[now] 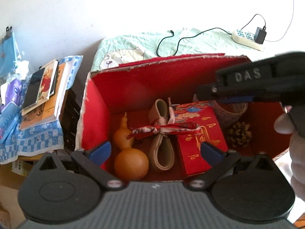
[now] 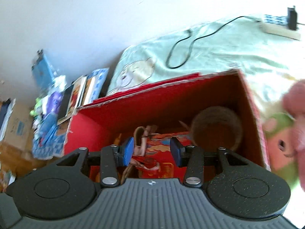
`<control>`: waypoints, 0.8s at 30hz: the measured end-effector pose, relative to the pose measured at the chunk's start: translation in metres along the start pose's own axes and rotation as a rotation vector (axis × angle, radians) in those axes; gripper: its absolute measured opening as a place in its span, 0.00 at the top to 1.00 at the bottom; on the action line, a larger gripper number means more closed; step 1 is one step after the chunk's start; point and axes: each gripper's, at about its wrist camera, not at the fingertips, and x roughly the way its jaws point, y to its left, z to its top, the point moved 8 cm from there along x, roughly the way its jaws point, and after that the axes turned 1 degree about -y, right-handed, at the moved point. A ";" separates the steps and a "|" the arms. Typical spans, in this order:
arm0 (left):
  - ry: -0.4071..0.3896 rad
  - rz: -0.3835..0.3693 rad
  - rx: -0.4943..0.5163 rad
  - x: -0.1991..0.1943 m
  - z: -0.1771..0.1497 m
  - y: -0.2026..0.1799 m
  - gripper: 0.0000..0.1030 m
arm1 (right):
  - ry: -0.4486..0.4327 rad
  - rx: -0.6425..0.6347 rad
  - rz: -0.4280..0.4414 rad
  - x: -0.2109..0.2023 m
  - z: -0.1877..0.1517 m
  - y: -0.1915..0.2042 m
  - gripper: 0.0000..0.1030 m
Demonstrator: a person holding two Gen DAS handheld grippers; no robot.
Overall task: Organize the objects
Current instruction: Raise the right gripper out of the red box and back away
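Note:
A red cardboard box [image 1: 133,80] stands open on the bed. Inside it lie a brown gourd [image 1: 129,158], a beige strap loop [image 1: 162,148] tied with a red patterned ribbon [image 1: 165,128], a small red gift box [image 1: 200,133], a pine cone [image 1: 239,134] and a round woven cup [image 1: 228,112]. My left gripper [image 1: 155,149] hangs open above the box's near edge with nothing in it. My right gripper [image 2: 151,150] is open too, over the gift box [image 2: 162,164] beside the cup [image 2: 217,129]; its body [image 1: 257,82] crosses the left wrist view.
The box [image 2: 133,110] rests on a pale green bedsheet [image 2: 228,47] with a black cable [image 2: 181,51] and a power strip [image 1: 247,38]. Books [image 1: 43,95] are stacked on a blue checked cloth at the left. A pink and green plush toy [image 2: 282,143] lies right of the box.

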 end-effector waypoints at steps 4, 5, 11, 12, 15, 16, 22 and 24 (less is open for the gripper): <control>-0.012 -0.031 -0.014 -0.013 -0.001 -0.004 0.03 | -0.067 0.026 -0.054 -0.023 -0.005 -0.004 0.56; -0.016 -0.037 -0.014 -0.016 -0.002 -0.006 0.03 | -0.084 0.027 -0.069 -0.030 -0.007 -0.004 0.56; -0.057 -0.055 -0.007 -0.042 -0.003 -0.011 0.02 | -0.174 0.015 -0.126 -0.074 -0.015 -0.003 0.49; -0.067 -0.057 -0.009 -0.046 -0.003 -0.011 0.02 | -0.190 0.014 -0.138 -0.081 -0.016 -0.003 0.48; -0.101 -0.065 -0.018 -0.062 -0.002 -0.010 0.02 | -0.219 0.008 -0.167 -0.098 -0.020 -0.003 0.48; -0.109 -0.069 -0.019 -0.067 -0.003 -0.009 0.02 | -0.229 0.007 -0.171 -0.103 -0.022 -0.003 0.48; -0.123 -0.073 -0.002 -0.084 -0.014 -0.014 0.02 | -0.251 -0.010 -0.217 -0.126 -0.046 -0.005 0.42; -0.124 -0.079 -0.010 -0.088 -0.019 -0.016 0.02 | -0.254 -0.018 -0.252 -0.132 -0.055 -0.008 0.41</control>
